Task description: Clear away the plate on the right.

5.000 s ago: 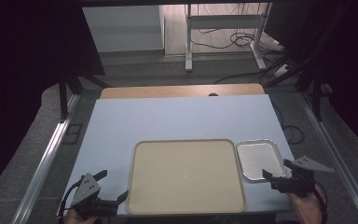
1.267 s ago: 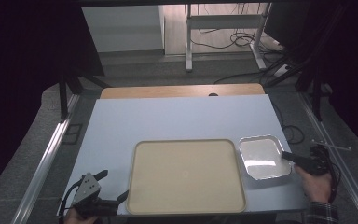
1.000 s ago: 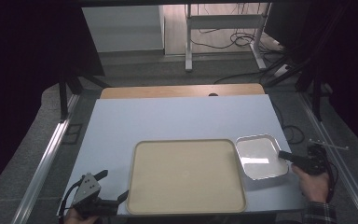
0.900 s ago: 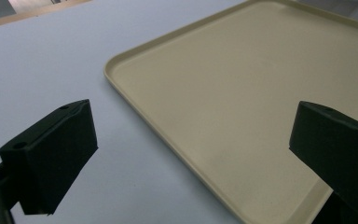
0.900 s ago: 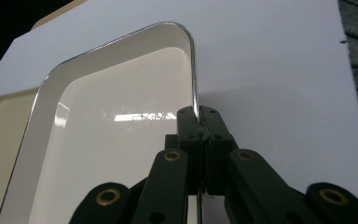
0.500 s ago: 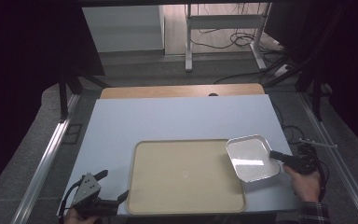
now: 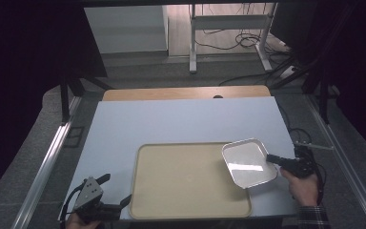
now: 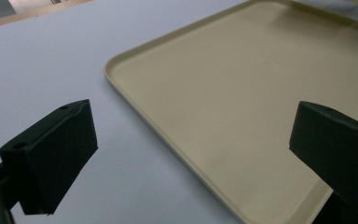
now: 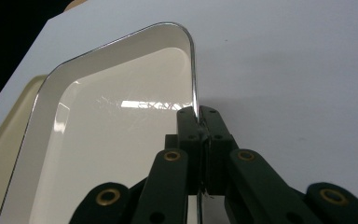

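One metal dish [image 7: 249, 162], corner toward table's far edge

1. We've got a pale blue-white table top [image 7: 181, 119] here, with a strip of brown wood showing along its far edge.
2. Lying flat on it near the front edge is a big beige tray [image 7: 186, 183], right of the middle, and its surface is bare.

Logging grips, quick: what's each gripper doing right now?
Left gripper: open, holding nothing, beside the beige tray.
Right gripper: shut on the metal dish rim.
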{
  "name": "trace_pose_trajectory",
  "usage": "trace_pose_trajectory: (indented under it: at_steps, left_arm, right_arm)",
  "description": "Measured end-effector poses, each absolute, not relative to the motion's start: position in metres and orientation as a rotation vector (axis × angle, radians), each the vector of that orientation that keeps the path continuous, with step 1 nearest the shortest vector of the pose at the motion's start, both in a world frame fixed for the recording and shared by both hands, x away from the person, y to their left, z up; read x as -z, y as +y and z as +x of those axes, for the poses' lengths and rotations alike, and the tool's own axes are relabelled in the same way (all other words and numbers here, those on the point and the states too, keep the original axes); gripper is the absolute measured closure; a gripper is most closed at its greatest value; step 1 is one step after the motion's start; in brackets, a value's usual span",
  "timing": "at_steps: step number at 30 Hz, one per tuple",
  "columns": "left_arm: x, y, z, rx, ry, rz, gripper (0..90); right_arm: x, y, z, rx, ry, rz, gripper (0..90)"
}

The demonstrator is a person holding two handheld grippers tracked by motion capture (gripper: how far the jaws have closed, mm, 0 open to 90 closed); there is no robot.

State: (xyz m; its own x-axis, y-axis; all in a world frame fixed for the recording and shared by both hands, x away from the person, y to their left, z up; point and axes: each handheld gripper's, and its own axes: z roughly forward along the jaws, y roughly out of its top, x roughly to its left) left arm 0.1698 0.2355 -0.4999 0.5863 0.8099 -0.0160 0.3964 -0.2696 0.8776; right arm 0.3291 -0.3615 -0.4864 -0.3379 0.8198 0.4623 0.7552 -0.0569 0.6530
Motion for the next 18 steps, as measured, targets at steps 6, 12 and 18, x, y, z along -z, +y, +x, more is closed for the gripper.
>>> trace_pose_trajectory:
  at_steps: [6, 12, 18]
  left_arm:
    - [0.5, 0.235, 0.17, -0.557, 0.971, 1.881, 0.4]
    - [0.5, 0.235, 0.169, -0.558, 0.967, 1.879, 0.3]
    - [0.5, 0.235, 0.169, -0.56, 0.955, 1.882, 0.2]
  right_arm:
    - [0.486, -0.35, 0.329, -1.386, 2.125, 1.746, 88.8]
    - [0.487, -0.337, 0.329, -1.394, 2.15, 1.73, 88.7]
    - [0.487, -0.323, 0.331, -1.399, 2.178, 1.711, 88.7]
